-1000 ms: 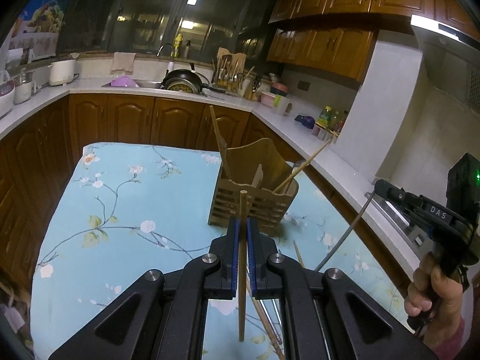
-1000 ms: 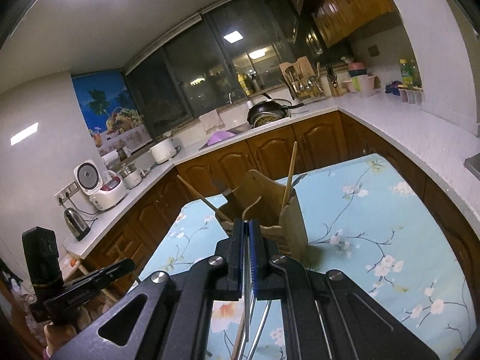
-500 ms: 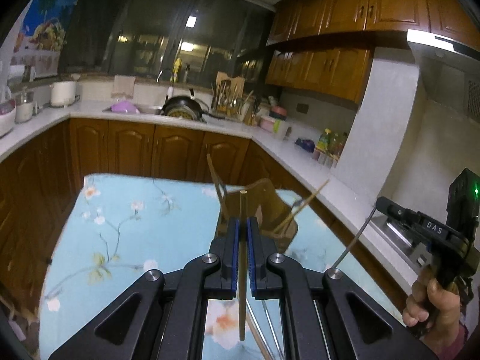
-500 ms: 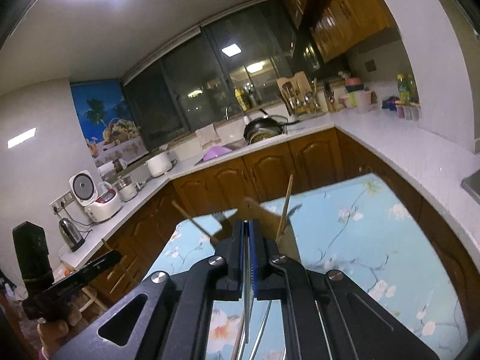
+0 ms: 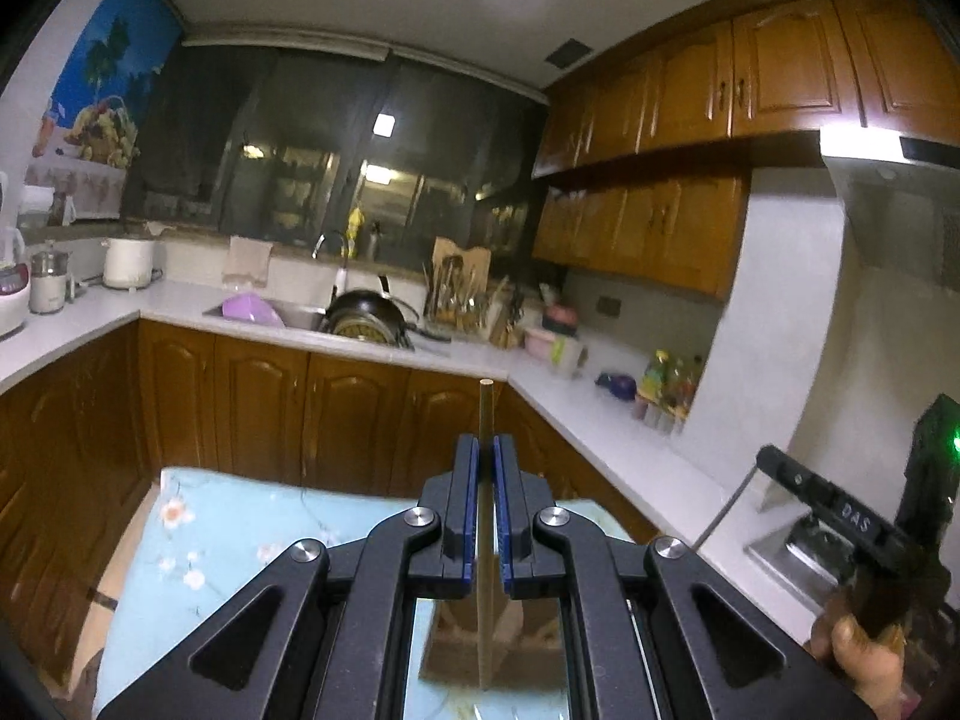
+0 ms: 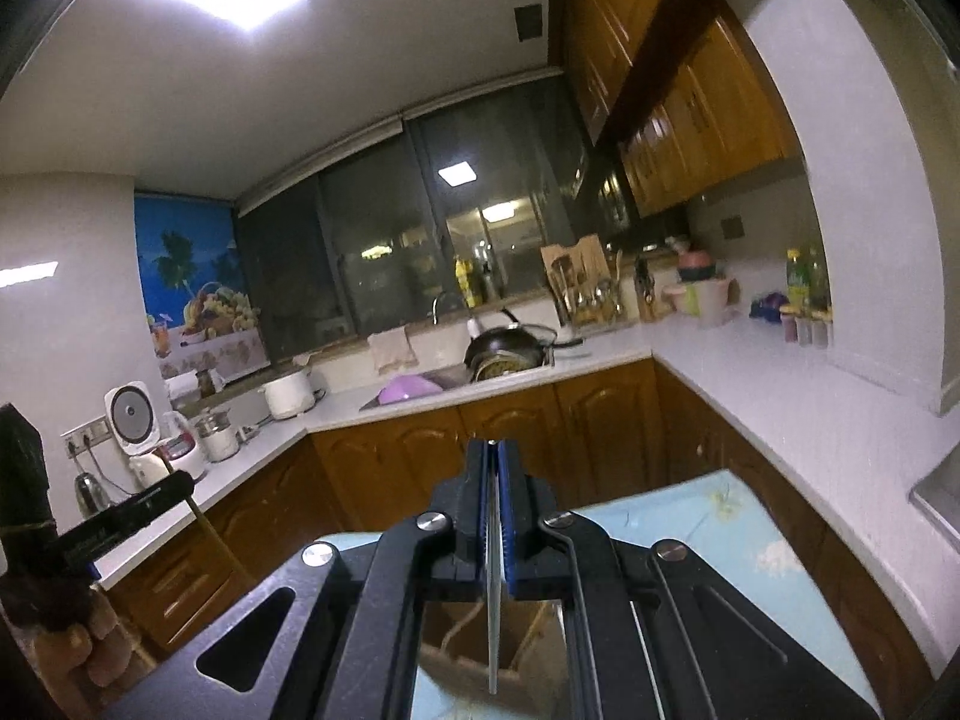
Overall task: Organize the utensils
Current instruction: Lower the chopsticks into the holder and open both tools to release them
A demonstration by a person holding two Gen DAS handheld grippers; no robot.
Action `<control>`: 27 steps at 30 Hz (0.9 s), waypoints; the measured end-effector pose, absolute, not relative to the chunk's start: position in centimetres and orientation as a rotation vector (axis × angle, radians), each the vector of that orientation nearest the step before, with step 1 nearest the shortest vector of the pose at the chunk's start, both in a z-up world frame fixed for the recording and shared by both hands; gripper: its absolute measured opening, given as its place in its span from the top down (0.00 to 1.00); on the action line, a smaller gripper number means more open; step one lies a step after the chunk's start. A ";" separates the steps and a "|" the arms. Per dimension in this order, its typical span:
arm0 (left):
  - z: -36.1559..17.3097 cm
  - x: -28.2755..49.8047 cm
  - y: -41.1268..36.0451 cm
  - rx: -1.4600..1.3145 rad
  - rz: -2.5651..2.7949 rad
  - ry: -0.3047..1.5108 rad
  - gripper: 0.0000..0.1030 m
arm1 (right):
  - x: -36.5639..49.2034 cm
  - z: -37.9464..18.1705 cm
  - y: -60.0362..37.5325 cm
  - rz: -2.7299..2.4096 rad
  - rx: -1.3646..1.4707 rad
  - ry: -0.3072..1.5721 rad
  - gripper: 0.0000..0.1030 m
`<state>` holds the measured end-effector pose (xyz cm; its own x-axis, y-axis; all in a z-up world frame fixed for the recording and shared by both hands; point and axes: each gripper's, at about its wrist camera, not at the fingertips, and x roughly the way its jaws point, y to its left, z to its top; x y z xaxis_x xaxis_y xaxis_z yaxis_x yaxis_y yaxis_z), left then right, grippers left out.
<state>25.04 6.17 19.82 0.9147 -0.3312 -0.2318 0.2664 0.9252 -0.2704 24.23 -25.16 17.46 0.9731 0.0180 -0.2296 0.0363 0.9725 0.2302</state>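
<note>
Left gripper [image 5: 486, 468]: jaws narrow, blue pads clamped on a thin round wooden chopstick [image 5: 485, 534], held upright, its blunt top standing above the pads and its lower end hanging below them.

Right gripper [image 6: 495, 474]: jaws likewise narrow, pinching a slim grey metal utensil handle [image 6: 493, 600] that hangs straight down; which kind of utensil cannot be told from this view.

Change noted against a second ago: both tools raised and tipped upward. Then, slatted wooden utensil holder in plain sight ahead of the fingertips on the table; now, only a blurred brown patch of that holder [image 5: 456, 648] visible low between the left tool's arms, and its open wooden top [image 6: 516, 654] directly beneath the right tool's metal handle. Grip unchanged on both items throughout.

Pale blue floral tablecloth [image 5: 240, 534] now reduced to a strip at the lower edge; brown wooden base cabinets [image 5: 258, 414] and white worktop [image 5: 612, 438] filling the middle distance, sink and dark window beyond.

Judgement: lift complete, both utensils carried above the holder, neither yet lowered in. Next step likely a straight descent into a compartment, then release. Risk: chopstick tip catching the holder's rim, alignment being poorly visible from here.
</note>
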 end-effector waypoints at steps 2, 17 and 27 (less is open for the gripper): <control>18.9 25.9 5.8 -0.240 -0.295 0.259 0.97 | 24.7 17.6 -24.8 -0.020 0.210 0.213 0.97; 10.2 30.9 1.3 -0.267 -0.234 0.298 0.97 | 28.1 12.2 -24.2 -0.055 0.186 0.282 0.97; 8.7 32.9 1.5 -0.253 -0.263 0.421 0.96 | 28.4 8.5 -24.8 -0.060 0.231 0.378 0.96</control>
